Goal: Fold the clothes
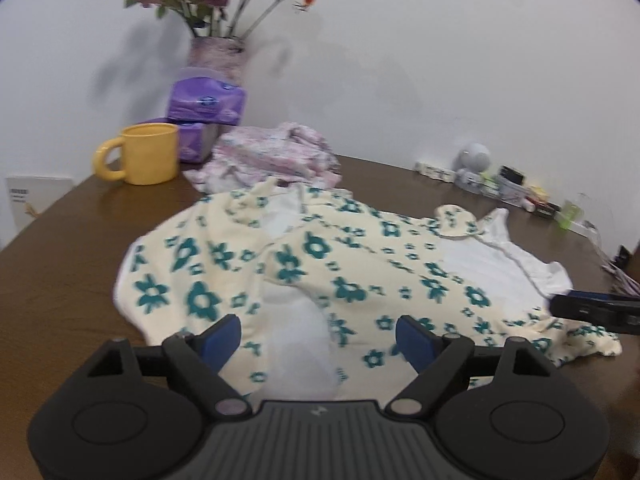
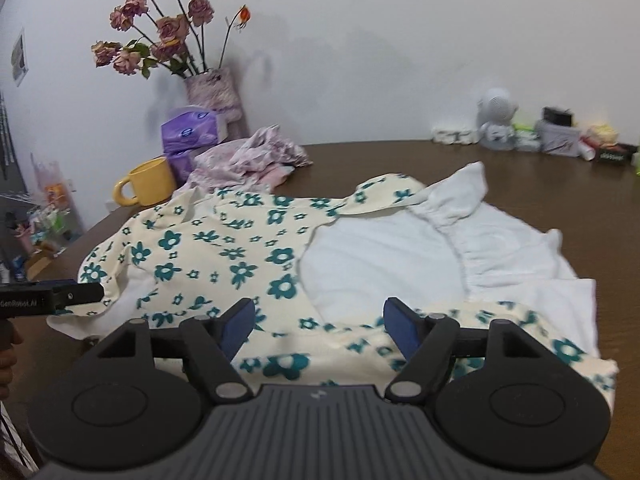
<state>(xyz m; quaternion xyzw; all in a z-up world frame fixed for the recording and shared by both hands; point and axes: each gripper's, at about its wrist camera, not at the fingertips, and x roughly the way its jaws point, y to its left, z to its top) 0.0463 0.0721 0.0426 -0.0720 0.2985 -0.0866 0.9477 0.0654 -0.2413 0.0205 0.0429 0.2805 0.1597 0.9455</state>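
A cream garment with teal flowers and a white lining [image 1: 320, 272] lies crumpled on the brown table [image 1: 80, 248]; it also shows in the right wrist view [image 2: 248, 256], partly turned inside out at the right. My left gripper [image 1: 320, 336] is open just above the garment's near edge, holding nothing. My right gripper [image 2: 318, 326] is open over the garment's near hem, holding nothing. Each gripper shows in the other's view, the right one [image 1: 592, 308] at the garment's right edge, the left one [image 2: 60, 296] at its left edge.
A pink patterned garment [image 1: 272, 156] lies bunched behind the floral one. A yellow mug [image 1: 140, 152], purple tissue packs [image 1: 204, 104] and a vase of dried roses [image 1: 216, 52] stand at the back left. A white figurine [image 2: 498, 120] and small items line the back right by the wall.
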